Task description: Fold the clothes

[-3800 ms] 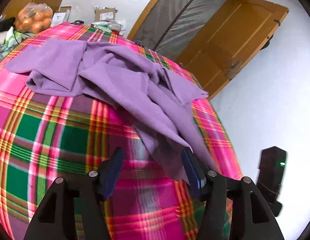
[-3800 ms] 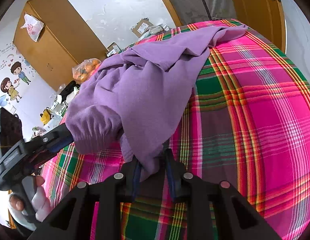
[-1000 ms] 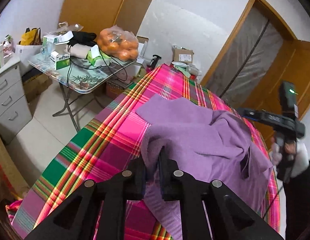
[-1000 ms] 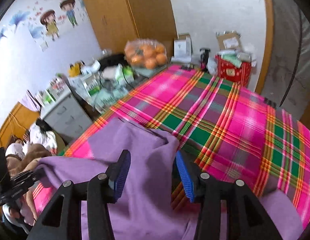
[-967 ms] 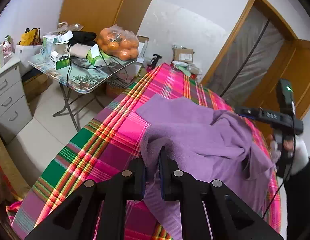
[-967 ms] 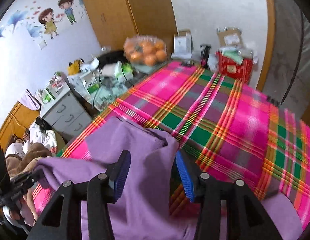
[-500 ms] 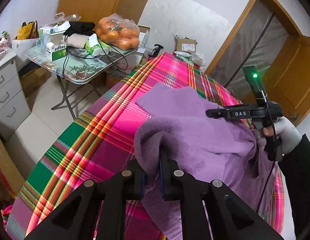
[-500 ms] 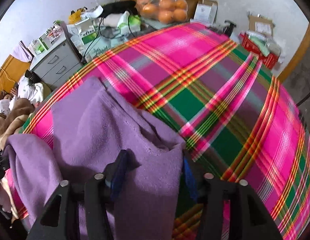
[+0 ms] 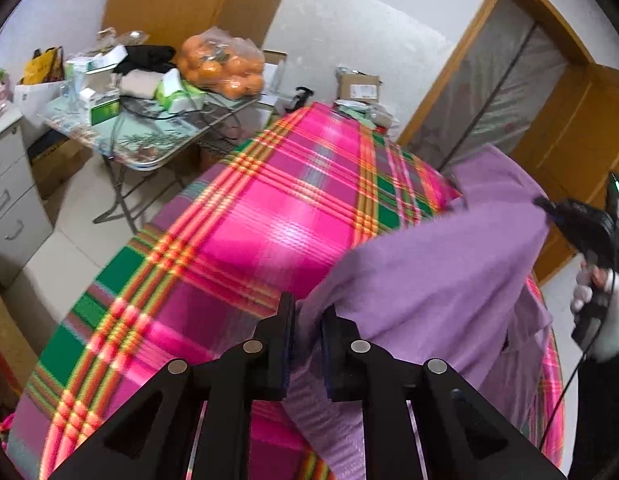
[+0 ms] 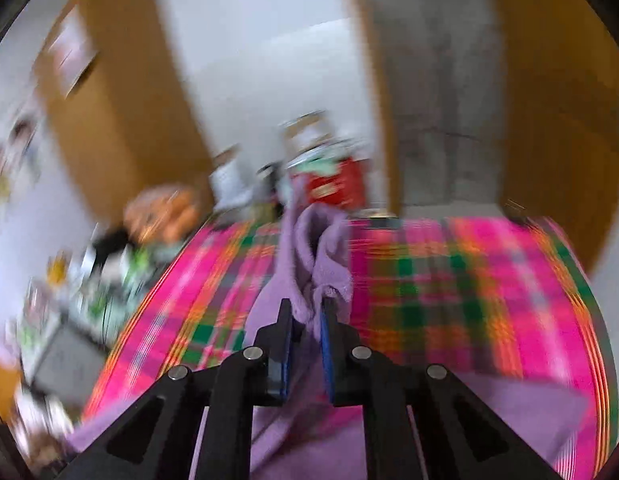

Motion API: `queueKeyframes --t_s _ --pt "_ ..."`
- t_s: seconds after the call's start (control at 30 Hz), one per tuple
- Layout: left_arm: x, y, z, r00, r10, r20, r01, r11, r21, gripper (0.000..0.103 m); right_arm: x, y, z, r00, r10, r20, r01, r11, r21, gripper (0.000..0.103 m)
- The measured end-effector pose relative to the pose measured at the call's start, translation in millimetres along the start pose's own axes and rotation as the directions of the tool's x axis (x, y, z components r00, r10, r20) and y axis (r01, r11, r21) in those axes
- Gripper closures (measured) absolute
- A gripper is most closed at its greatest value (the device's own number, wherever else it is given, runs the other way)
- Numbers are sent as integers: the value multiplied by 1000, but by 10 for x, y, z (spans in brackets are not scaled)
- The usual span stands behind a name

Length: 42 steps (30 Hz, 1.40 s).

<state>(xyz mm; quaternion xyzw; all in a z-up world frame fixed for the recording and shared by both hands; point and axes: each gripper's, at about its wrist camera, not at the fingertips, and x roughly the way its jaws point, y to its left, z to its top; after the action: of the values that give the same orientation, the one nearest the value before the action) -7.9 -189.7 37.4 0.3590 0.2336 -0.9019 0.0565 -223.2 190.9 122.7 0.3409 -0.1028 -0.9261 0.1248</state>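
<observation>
The plaid cloth (image 9: 269,232), pink with green and orange stripes, covers the whole surface and fills the middle of both views. On it, from about 6 o'clock to 3 o'clock in the left wrist view, the purple garment (image 9: 437,276) is stretched in the air between the two tools; its long axis runs from the left gripper (image 9: 308,322) at the bottom up to the right gripper (image 9: 549,210) at 3 o'clock, and a lower part hangs down to the cloth. The left gripper is clamped on one edge of the fabric. In the right wrist view, which is much blurred, the right gripper (image 10: 305,316) is also clamped on a bunched edge of the purple garment (image 10: 321,248). At 10 o'clock the folding table (image 9: 149,140) carries boxes and a clear plastic bag (image 9: 221,64) full of oranges. At 12 o'clock there is a cardboard box (image 9: 357,86) with a label that I cannot read. A gloved hand (image 9: 601,304) holds the right tool.
</observation>
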Motion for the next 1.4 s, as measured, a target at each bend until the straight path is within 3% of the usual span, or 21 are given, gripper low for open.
queueKeyframes --t_s 0.13,0.27,0.4,0.63,0.83,0.93,1.07,1.17,1.4 --pt "158 -101 46 1000 6 -19 -6 999 41 90 -16 -480 -301 992 -56 -113 61 997 46 84" --pt "179 -140 96 1000 -2 -12 2 998 65 94 -152 -637 -463 993 -32 -110 37 998 42 76" --pt "130 -104 187 1000 -3 12 2 997 76 97 -225 -401 -530 994 55 -100 -60 997 -47 70" --pt "201 -78 722 997 43 65 -50 992 115 97 -256 96 -644 974 187 -128 -207 965 -162 69" --pt "415 -217 1435 987 82 140 -106 979 172 97 -245 331 -706 961 235 -145 -260 946 -194 69" --pt "679 -184 1682 986 106 127 -126 980 157 96 -181 406 -732 959 236 -159 -267 938 -221 67" --pt "1148 -107 1682 992 123 -31 -115 976 184 93 -68 512 -782 956 226 -188 -272 923 -273 66" --pt "1138 -61 1575 992 122 -12 -116 969 216 73 5 505 -817 955 213 -204 -265 925 -273 65" --pt "513 192 1284 996 62 57 -68 991 115 64 -216 246 -976 966 174 -193 -218 946 -240 65"
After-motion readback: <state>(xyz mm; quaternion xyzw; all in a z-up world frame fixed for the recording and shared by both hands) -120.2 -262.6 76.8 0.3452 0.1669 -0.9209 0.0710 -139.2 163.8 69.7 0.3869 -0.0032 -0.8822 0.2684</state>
